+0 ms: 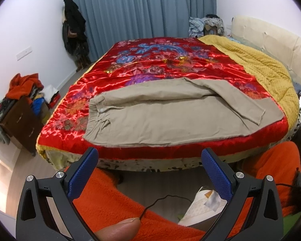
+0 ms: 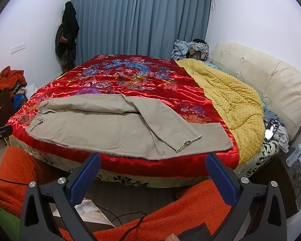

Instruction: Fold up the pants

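Note:
Khaki pants lie flat near the front edge of the bed on a red floral satin quilt. The waistband is at the left, the leg cuffs at the right, and one leg lies crossed over the other. The pants also show in the right wrist view. My left gripper is open and empty, held in front of the bed edge, below the pants. My right gripper is open and empty, also short of the bed edge, near the cuff end.
A yellow dotted blanket covers the bed's right side by the cream headboard. A phone lies among clothes there. A dark cabinet with piled clothes stands at left. My orange-clad legs and a black cable are below.

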`<move>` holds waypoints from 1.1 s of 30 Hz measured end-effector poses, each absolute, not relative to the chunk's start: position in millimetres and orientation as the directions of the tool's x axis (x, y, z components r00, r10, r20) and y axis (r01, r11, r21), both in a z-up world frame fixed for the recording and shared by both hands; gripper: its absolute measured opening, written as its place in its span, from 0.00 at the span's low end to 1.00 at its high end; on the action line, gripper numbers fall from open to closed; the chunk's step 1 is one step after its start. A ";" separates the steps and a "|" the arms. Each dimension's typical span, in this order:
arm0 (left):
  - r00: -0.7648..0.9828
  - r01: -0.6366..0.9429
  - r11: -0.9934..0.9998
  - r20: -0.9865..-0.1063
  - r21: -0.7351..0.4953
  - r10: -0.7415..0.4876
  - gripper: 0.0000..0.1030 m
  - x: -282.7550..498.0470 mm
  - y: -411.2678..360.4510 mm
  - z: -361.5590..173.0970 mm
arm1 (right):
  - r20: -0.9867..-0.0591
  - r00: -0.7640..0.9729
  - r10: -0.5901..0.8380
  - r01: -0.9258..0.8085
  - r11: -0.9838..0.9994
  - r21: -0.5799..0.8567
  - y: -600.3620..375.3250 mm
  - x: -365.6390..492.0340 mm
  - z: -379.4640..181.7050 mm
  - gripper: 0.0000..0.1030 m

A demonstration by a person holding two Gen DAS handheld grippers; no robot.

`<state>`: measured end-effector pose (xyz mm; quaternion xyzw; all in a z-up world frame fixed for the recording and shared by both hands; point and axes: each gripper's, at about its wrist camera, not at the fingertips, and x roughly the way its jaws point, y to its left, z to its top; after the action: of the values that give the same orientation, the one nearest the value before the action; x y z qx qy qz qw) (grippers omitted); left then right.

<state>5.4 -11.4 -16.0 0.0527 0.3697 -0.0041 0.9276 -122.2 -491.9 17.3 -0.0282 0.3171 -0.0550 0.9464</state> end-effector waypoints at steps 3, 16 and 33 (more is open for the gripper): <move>0.726 0.046 0.994 -0.687 0.094 0.031 0.99 5.6 -11.5 -15.8 | -0.597 0.793 -0.122 0.086 0.992 -0.088 -491.8 -122.3 16.9 1.00; 0.726 0.052 0.994 -0.688 0.098 0.030 0.99 5.6 -12.5 -15.2 | -0.599 0.792 -0.121 0.084 0.992 -0.089 -490.7 -122.3 15.0 1.00; 0.717 0.054 0.994 -0.696 0.099 0.031 0.99 3.8 -15.6 -14.0 | -0.604 0.788 -0.116 0.081 0.993 -0.085 -487.2 -123.2 12.2 1.00</move>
<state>3.8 -15.6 -14.0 0.0562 0.3759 -0.0063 0.9249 -123.2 -487.2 12.2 -0.0274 0.3210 -0.0521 0.9452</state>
